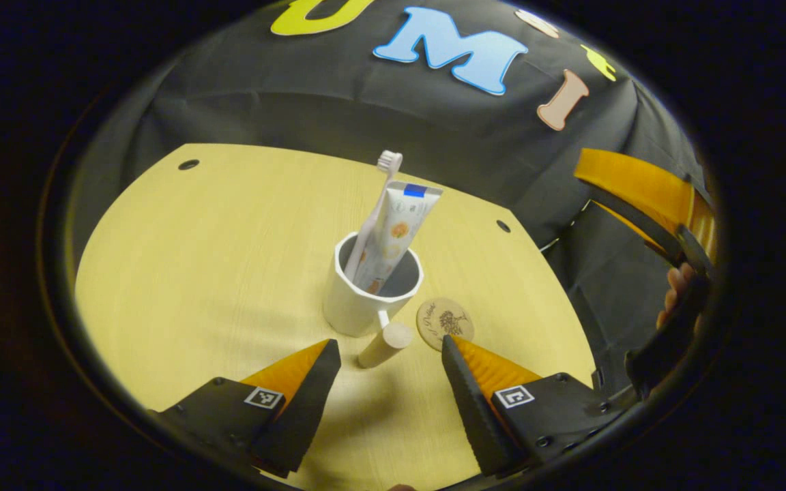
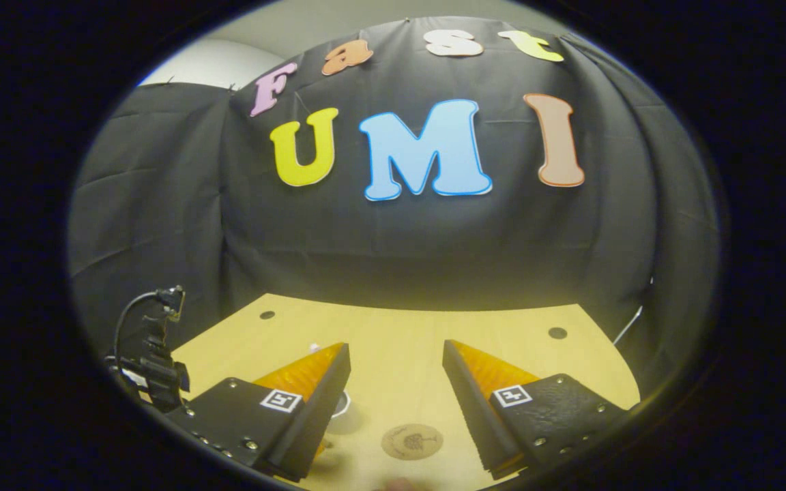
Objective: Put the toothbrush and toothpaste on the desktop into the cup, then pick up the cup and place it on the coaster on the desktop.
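A white cup [image 1: 366, 300] stands mid-table in the left gripper view, holding a white toothbrush [image 1: 381, 198] and a toothpaste tube [image 1: 403, 225], both upright and leaning right. Its wooden handle [image 1: 386, 345] points toward me. A round wooden coaster [image 1: 445, 322] lies just right of the cup. My left gripper [image 1: 389, 341] is open, with the handle between its fingertips and untouched. My right gripper [image 2: 396, 345] is open and held above the table, with the coaster [image 2: 412, 441] below it and a sliver of the cup's rim [image 2: 342, 404] beside its left finger.
The yellow wooden table [image 1: 195, 273] has small holes [image 1: 188, 164] near its far edge. The right gripper [image 1: 645, 187] and the hand holding it [image 1: 673, 293] hang off the table's right side. Part of the left gripper's body and cable [image 2: 151, 361] sits at the left.
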Demonstrator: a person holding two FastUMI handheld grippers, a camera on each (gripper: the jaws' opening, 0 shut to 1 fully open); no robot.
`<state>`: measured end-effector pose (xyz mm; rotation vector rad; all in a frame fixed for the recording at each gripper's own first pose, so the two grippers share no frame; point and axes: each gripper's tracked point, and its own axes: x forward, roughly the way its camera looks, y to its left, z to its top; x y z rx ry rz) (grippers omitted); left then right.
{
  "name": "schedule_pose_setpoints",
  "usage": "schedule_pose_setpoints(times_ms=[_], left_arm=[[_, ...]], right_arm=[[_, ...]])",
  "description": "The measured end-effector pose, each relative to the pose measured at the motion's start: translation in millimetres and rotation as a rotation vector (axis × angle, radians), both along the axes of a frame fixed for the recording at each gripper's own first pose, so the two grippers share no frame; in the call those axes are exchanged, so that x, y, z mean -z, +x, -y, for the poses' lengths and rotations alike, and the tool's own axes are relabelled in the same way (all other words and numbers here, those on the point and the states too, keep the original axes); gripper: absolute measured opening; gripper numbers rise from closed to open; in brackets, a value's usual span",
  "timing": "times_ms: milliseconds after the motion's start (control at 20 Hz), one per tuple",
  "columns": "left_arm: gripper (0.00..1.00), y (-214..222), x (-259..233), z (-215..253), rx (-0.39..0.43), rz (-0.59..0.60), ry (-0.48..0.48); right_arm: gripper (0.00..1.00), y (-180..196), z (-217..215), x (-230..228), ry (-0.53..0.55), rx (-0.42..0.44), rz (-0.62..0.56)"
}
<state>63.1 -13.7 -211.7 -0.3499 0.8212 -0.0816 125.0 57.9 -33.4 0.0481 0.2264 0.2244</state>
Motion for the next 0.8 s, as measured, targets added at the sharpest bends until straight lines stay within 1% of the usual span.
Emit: schedule_pose_setpoints(times_ms=[150, 250, 300, 400, 450, 500, 650, 800], left_arm=[[0.96, 4, 13, 1, -0.002, -0.088, 0.011], [1.0, 6, 21, 0, -0.004, -0.142, 0.019], [0.96, 9, 22, -1, -0.008, -0.164, 0.021], [0.96, 15, 25, -4, -0.016, -0.199, 0.026], [1.0, 19, 27, -5, -0.016, -0.215, 0.038], [0.96, 23, 29, -6, -0.016, -0.229, 0.055], [0.95, 29, 35, -4, 0.0, -0.271, 0.084], [0.95, 34, 40, -2, 0.021, -0.304, 0.095]], right_arm=[[0.87, -11, 26, 11, 0.006, 0.049, -0.04], [0.87, -19, 42, 18, -0.001, 0.073, -0.066], [0.87, -24, 49, 21, -0.004, 0.085, -0.077], [0.87, -32, 64, 28, -0.013, 0.109, -0.095], [0.87, -36, 70, 31, -0.018, 0.115, -0.105], [0.87, -40, 74, 34, -0.025, 0.118, -0.114], [0.87, -45, 91, 42, -0.037, 0.14, -0.137], [0.87, -46, 97, 49, -0.015, 0.148, -0.168]])
